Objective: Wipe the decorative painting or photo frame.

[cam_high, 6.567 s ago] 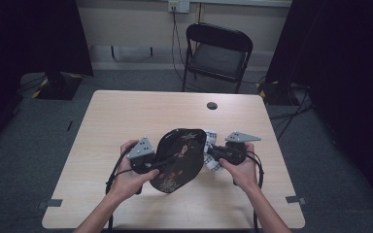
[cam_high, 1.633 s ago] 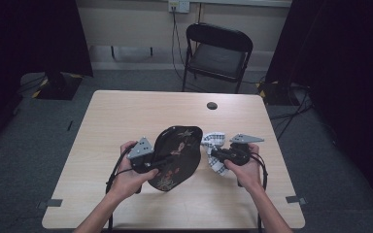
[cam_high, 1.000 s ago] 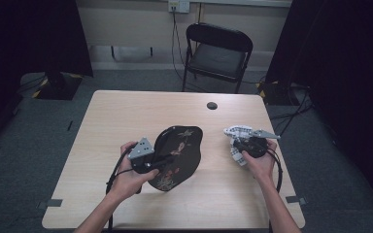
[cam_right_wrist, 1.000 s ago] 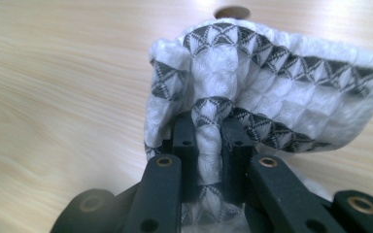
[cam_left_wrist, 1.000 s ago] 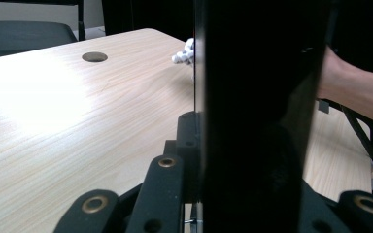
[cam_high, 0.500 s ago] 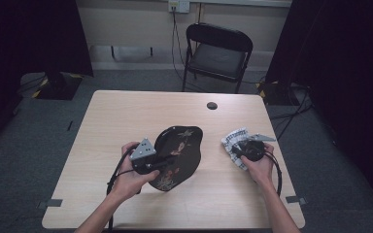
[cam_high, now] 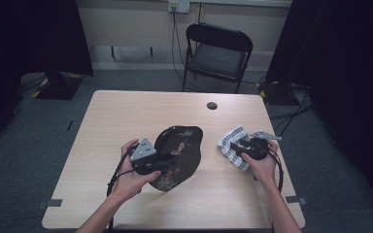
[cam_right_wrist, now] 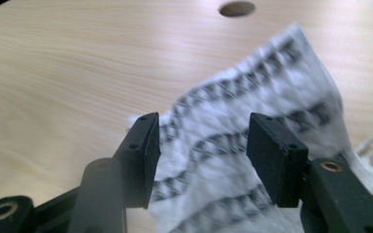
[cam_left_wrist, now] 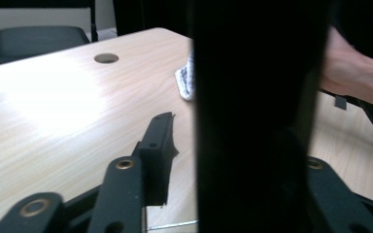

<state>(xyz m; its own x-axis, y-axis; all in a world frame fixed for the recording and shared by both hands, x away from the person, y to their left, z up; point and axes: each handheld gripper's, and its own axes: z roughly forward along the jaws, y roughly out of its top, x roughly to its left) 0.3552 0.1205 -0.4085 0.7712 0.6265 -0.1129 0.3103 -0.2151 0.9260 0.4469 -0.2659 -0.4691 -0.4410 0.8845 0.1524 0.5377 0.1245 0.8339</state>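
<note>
Wiping looks finished to me: my right gripper [cam_high: 239, 146], jaws just spread apart, has the black-and-white patterned cloth [cam_high: 233, 146] lying loose between them near the tabletop's right edge. My left gripper [cam_high: 167, 162], its jaws also just eased wider, stands around the rim of the black lacquered floral tray [cam_high: 182, 153], mid-table toward the near edge; releasing it remains.

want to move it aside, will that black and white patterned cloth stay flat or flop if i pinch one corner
The cloth lies crumpled and folded on the table, so it would likely droop from a pinched corner. It looks thin and probably light. Pushed, it would probably bunch up rather than slide whole.
</note>
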